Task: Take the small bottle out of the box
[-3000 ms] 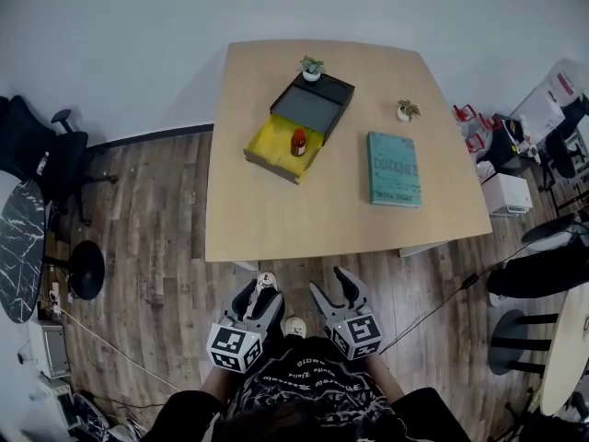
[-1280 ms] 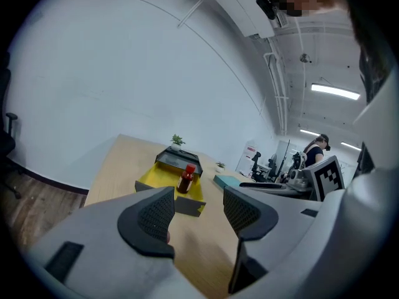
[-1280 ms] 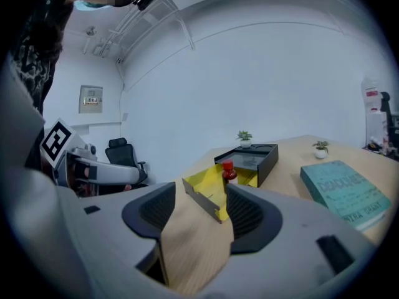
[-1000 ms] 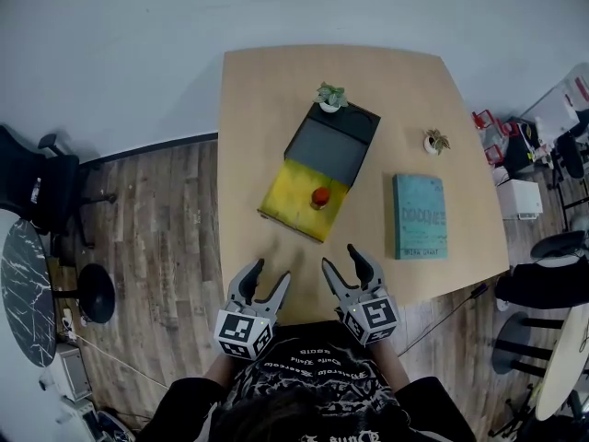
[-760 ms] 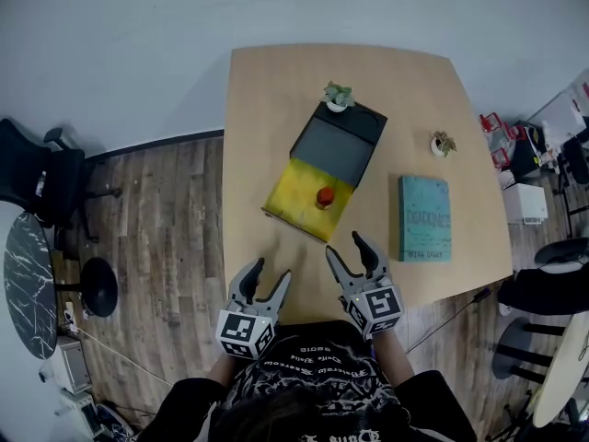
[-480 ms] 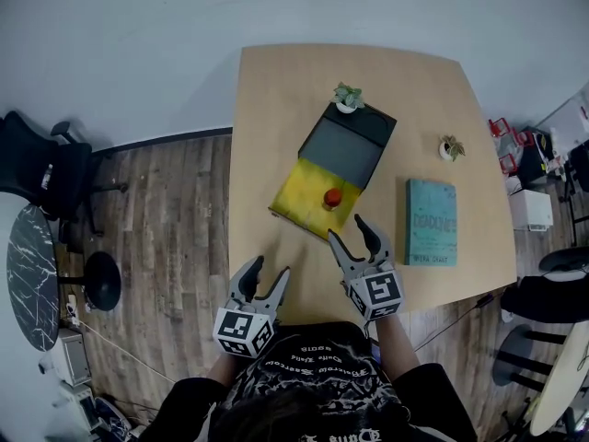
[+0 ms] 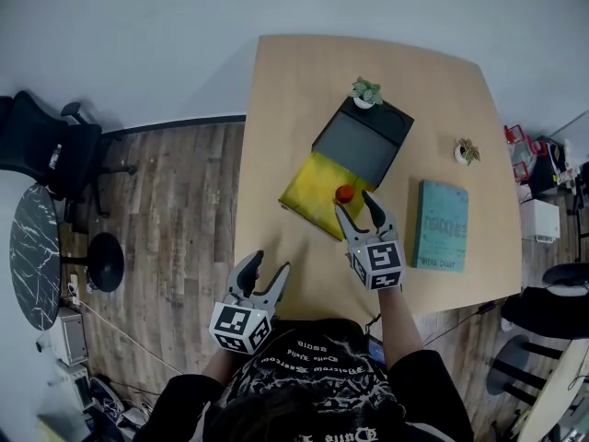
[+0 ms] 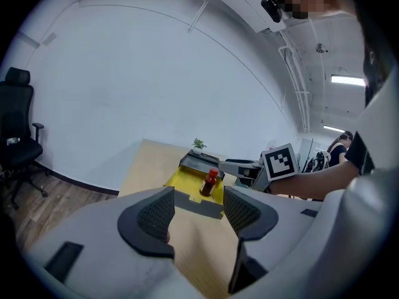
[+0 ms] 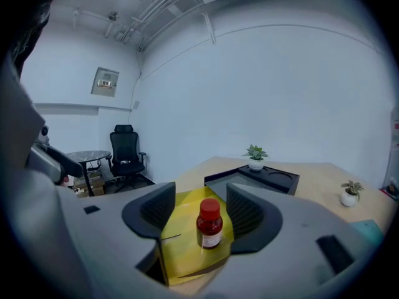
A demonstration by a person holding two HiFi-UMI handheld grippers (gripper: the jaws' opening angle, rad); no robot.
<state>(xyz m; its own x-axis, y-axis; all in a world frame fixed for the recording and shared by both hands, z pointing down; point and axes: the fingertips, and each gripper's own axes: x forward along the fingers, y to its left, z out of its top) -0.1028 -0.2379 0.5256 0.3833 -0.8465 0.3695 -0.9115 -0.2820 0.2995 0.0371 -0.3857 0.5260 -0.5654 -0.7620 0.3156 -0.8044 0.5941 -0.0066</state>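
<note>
while the small bottle (image 7: 344,193) is standing in the yellow box (image 7: 308,191), right gripper (image 7: 355,206) is hovering just short of it, jaws apart; left gripper (image 7: 268,265) is idling, jaws apart too. next is calling for easing fwd round it, then clamping.

The small bottle (image 7: 344,193) is standing upright in the box (image 7: 311,190), on its yellow floor near the edge that is facing the person. It is wearing a round red cap over a dark reddish body, with a pale label wrapping around the lower part. The box is lying open and flat, skewed diagonally on the tabletop (image 7: 276,109). Its yellow half is pointing toward the person, and its black half is stretching away behind the bottle.
</note>
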